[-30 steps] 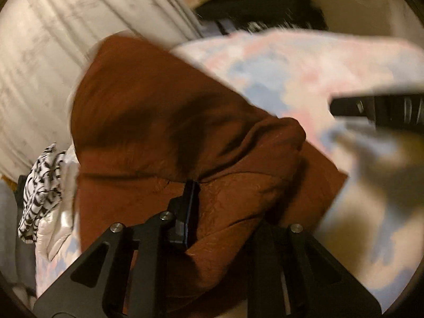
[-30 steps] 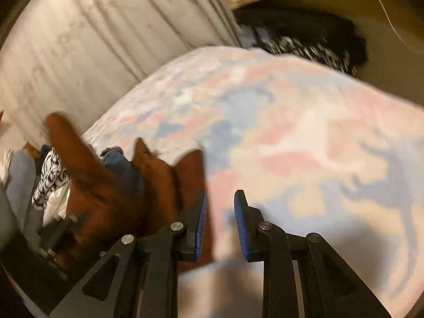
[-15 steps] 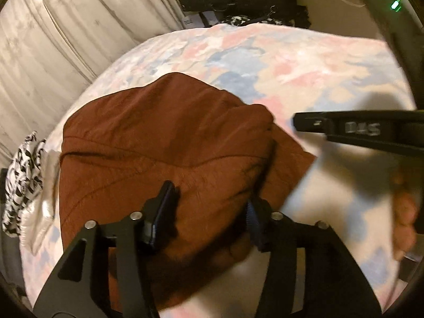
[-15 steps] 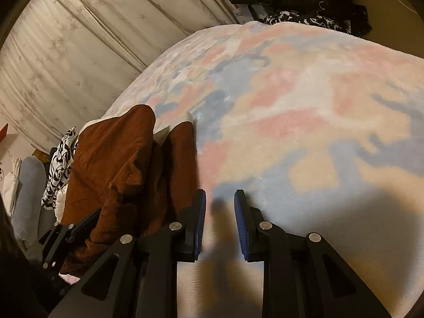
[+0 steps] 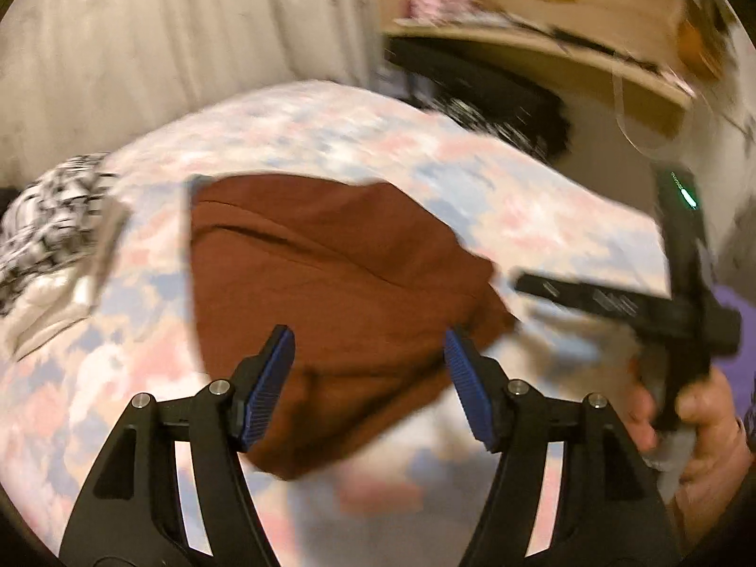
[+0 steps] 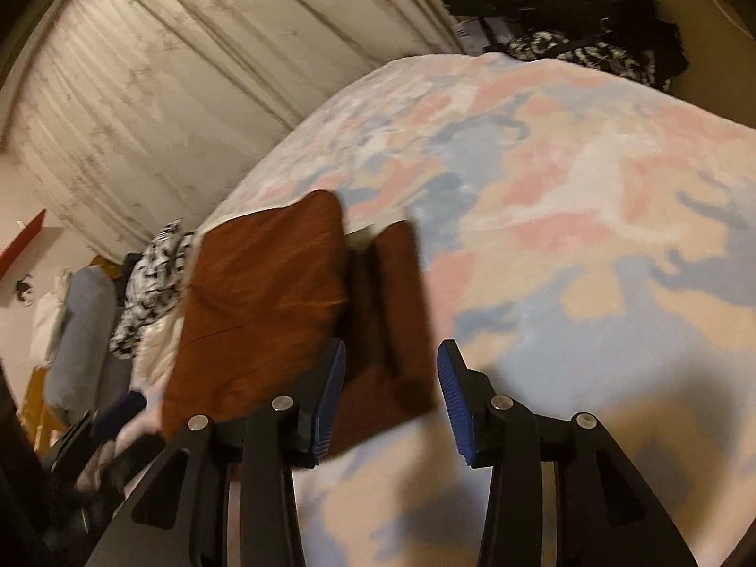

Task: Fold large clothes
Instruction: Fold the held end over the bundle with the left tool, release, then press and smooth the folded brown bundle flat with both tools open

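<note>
- Rust-brown garment [image 5: 330, 283] lies folded on the pastel blanket [image 6: 590, 245], released, nothing on top.
- My left gripper [image 5: 368, 387] has just been opening, jaws wide, nothing between the pads.
- My right gripper [image 6: 391, 397] has just been opening, jaws apart, empty, over the garment's near edge.
- Markings on its side too blurred to read.
- Black-and-white patterned cloth [image 5: 42, 217] beside garment; curtain [image 6: 165, 94] behind.

Black gripper [image 5: 368, 387] frames, ribbed blue pads [image 5: 267, 387], silver screws
</note>
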Demonstrator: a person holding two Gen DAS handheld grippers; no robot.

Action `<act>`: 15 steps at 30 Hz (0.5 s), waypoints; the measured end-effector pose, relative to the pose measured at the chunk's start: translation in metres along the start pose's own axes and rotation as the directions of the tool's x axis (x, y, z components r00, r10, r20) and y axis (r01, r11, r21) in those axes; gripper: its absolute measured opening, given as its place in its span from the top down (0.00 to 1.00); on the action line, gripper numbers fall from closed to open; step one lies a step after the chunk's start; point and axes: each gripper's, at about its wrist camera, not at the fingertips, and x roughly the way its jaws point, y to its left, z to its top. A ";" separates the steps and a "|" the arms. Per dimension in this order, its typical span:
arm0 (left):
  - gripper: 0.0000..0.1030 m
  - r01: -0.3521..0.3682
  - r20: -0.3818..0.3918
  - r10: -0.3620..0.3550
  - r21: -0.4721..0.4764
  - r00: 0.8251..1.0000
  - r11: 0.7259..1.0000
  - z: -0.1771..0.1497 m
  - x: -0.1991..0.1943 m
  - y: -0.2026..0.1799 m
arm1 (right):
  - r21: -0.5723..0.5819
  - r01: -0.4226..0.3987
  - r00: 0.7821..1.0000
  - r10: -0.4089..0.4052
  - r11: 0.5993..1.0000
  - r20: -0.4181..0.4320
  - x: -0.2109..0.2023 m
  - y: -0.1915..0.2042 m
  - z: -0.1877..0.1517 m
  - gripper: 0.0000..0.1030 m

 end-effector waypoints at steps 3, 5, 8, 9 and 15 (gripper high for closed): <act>0.50 -0.082 0.028 0.083 -0.048 0.996 0.996 0.001 -0.004 0.029 | 0.002 -0.075 0.995 0.075 0.997 -0.059 -0.001 0.015 -0.007 0.60; 0.63 -0.100 -0.002 0.101 -0.102 0.995 0.990 -0.001 0.003 0.052 | 0.018 -0.124 0.986 0.125 0.992 -0.111 0.005 0.022 -0.012 0.60; 0.69 -0.087 -0.047 0.079 -0.194 0.996 0.977 -0.007 0.018 0.083 | 0.054 -0.158 0.970 0.165 0.986 -0.179 0.021 0.028 -0.015 0.60; 0.69 -0.081 -0.058 0.070 -0.218 0.996 0.973 -0.010 0.023 0.091 | 0.067 -0.166 0.965 0.176 0.984 -0.192 0.026 0.029 -0.016 0.58; 0.70 -0.005 -0.078 -0.021 -0.324 0.997 0.946 -0.023 0.054 0.128 | 0.171 -0.194 0.955 0.226 0.966 -0.194 0.058 0.026 -0.001 0.52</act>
